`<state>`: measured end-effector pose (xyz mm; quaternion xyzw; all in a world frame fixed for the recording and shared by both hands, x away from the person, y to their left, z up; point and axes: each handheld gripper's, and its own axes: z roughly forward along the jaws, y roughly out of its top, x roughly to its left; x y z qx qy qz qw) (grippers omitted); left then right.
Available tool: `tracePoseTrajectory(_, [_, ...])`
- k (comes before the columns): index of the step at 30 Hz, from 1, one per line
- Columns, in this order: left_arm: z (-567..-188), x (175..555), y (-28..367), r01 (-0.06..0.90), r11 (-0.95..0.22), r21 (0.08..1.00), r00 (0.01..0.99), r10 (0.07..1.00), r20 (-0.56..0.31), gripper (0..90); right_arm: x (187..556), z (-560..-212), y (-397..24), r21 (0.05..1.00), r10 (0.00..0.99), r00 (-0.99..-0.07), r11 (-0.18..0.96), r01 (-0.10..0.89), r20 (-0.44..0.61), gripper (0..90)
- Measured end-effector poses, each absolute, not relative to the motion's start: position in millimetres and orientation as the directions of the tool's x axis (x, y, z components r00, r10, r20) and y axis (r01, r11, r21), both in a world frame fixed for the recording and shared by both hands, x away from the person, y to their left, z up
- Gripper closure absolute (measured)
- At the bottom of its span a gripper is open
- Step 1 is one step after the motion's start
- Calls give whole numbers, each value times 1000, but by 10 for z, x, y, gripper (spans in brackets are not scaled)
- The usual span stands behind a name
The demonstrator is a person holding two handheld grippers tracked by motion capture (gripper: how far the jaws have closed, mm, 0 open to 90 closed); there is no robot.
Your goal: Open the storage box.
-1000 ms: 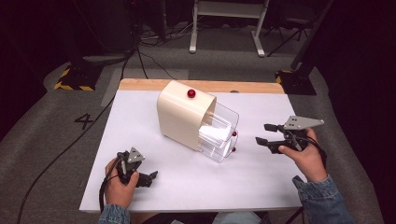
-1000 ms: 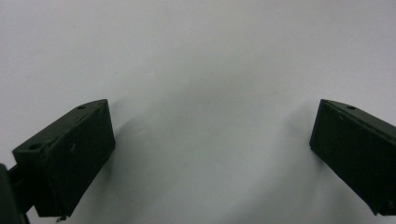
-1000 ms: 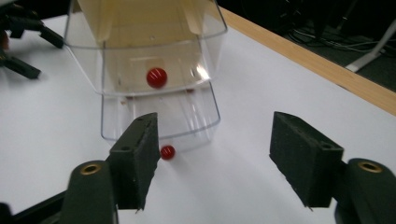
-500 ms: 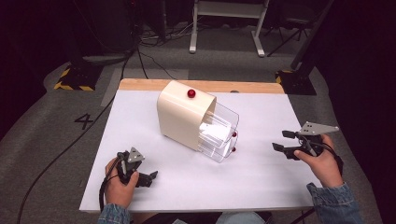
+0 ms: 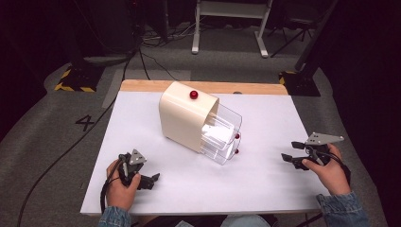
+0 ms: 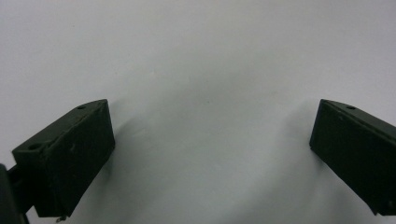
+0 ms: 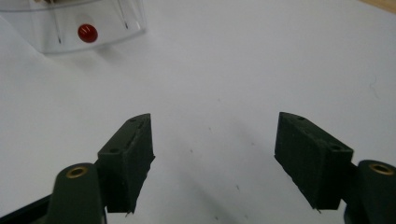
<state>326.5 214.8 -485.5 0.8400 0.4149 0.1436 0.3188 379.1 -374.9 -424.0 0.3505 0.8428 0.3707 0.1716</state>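
I draw my right tool (image 5: 294, 152) back and down from the cream drawer box (image 5: 189, 116) mid-tabletop (image 5: 265, 189), jaws just spreading, empty; left tool (image 5: 150, 179) rests spread; clear drawers (image 5: 222, 137) stand pulled out.

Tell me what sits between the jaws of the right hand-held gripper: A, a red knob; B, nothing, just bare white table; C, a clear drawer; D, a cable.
B: in the right gripper view the right hand-held gripper has its jaws spread wide with bare white table between them, while the red knob on the clear drawer lies well ahead of it.
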Motion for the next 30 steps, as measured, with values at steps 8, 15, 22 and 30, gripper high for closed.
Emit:
tracePoseTrajectory(8, [-4856,3264,2146,607,-449,655,614,789,-28,0,3810,-4480,-3801,712,714,-699,511,481,-41,279])
tracePoseTrajectory(15, [-4857,3263,2146,608,-449,655,613,789,-28,0,3798,-4698,-3797,704,707,-705,529,474,-56,229])
tracePoseTrajectory(22, [-4855,3264,2148,605,-453,655,615,789,-22,0,3809,-4809,-3841,724,729,-684,474,501,-4,150])
tracePoseTrajectory(30, [-4855,3264,2147,606,-452,654,614,789,-25,0,3803,-4811,-3829,721,731,-682,483,496,-20,146])
